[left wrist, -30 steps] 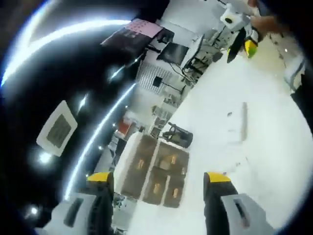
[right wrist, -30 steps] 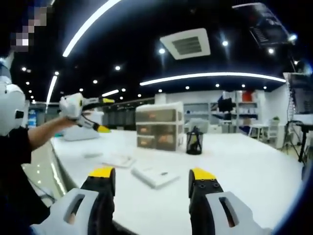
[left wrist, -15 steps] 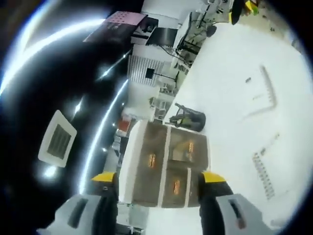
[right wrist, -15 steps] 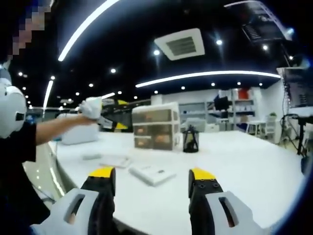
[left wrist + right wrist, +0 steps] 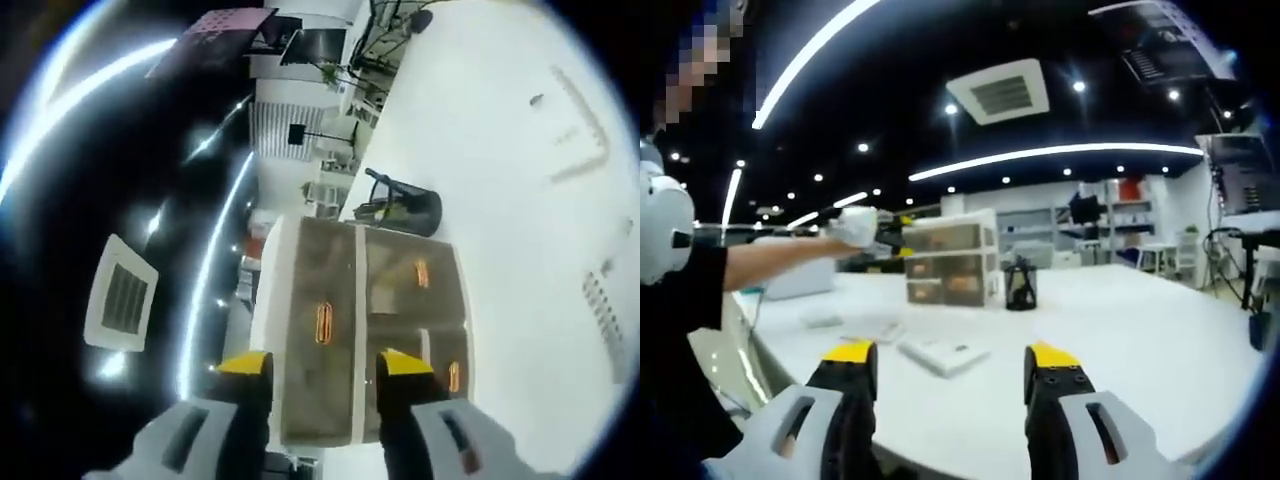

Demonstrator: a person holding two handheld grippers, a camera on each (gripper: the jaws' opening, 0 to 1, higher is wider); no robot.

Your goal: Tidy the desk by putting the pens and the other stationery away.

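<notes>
I hold my left gripper [image 5: 318, 372] rolled onto its side, its two yellow-tipped jaws spread apart and empty, right in front of the translucent plastic drawer cabinet with orange handles [image 5: 358, 330]. The upper drawer's orange loop handle [image 5: 323, 322] sits just ahead of the gap between the jaws, so I judge I am lining up to pinch it and pull the drawer out as a place to store stationery. Just beside the cabinet stands a black mesh pen cup [image 5: 405, 208] with dark pens leaning out of it, on the white desk [image 5: 500, 200]. Farther across the desk lie pale, washed-out items, one a long angled strip like a ruler [image 5: 580, 135]; I cannot tell exactly what they are. My right gripper [image 5: 950, 385] waits low over the near edge of the white desk [image 5: 1120, 330], jaws parted and holding nothing, well back from the work, probably kept ready to pick things up once a drawer is open. In the right gripper view, my outstretched arm carries the left gripper [image 5: 865, 228] to the cabinet [image 5: 948, 258], with the pen cup [image 5: 1018, 285] beside it and a flat white box-like item [image 5: 943, 352] and smaller pale pieces [image 5: 880, 330] lying nearer to me, still to be put away.
</notes>
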